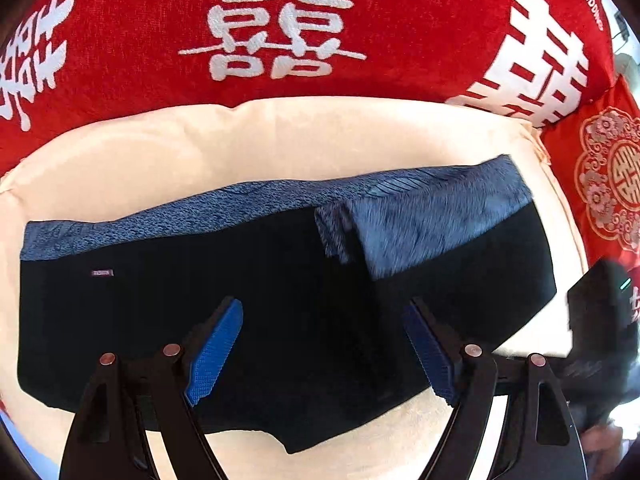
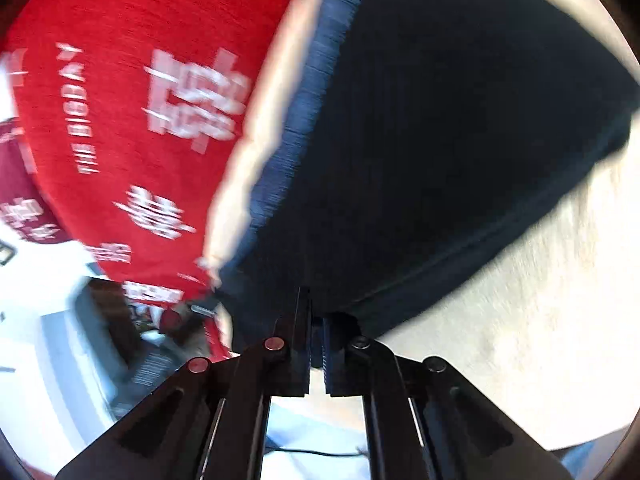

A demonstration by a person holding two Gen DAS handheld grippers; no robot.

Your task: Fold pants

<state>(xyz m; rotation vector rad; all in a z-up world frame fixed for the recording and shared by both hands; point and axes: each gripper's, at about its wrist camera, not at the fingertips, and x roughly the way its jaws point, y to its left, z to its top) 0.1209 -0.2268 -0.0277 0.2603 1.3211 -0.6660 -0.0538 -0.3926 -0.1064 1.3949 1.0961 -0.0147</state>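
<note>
Dark pants (image 1: 200,300) with a blue-grey waistband (image 1: 160,224) lie flat across a cream cushion (image 1: 280,140); near the right end the waistband is turned over into a blue flap. My left gripper (image 1: 324,308) hangs above the pants' middle, open, with its blue pads (image 1: 216,352) wide apart and nothing between them. In the blurred right wrist view the pants (image 2: 440,140) fan out ahead. My right gripper (image 2: 314,300) is shut, and its tips pinch the near edge of the dark cloth.
A red blanket (image 1: 120,40) with white characters covers the area behind the cushion (image 2: 520,300) and shows as red cloth (image 2: 120,120) to the left of the right gripper. A black housing (image 1: 600,312) sits at the cushion's right edge. Floor and furniture lie below the left.
</note>
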